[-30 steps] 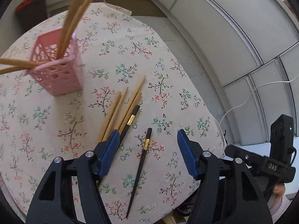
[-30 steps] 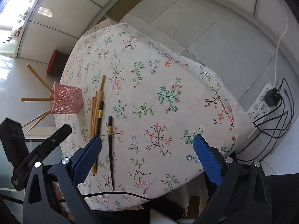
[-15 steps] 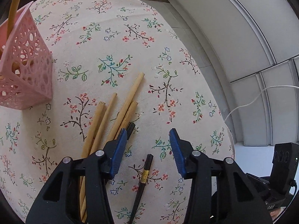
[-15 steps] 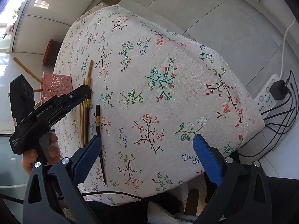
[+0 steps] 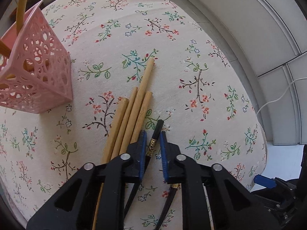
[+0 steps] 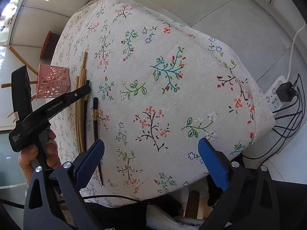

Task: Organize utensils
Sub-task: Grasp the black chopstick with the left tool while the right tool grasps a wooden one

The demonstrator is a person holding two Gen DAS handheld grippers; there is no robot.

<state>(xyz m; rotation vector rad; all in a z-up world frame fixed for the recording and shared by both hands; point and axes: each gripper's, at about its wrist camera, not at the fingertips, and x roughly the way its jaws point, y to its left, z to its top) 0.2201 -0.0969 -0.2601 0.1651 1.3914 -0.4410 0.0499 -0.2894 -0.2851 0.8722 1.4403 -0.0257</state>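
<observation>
Floral cloth-covered table (image 5: 191,38); pink perforated plastic holder (image 5: 38,72) at its left edge already takes a few bamboo chopsticks, while four round bamboo chopsticks (image 5: 140,95) and two glossy black chopsticks remain flat on the cloth. Left gripper (image 5: 152,143) is closing its jaws around one black chopstick (image 5: 156,132) at its gold band, beside the bamboo ones. Right gripper (image 6: 151,157) hangs apart and empty over the table's near edge.

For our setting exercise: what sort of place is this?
Probably a room in a home: a table under a floral tablecloth, a tiled floor, and a power strip with plugged-in cables.
</observation>
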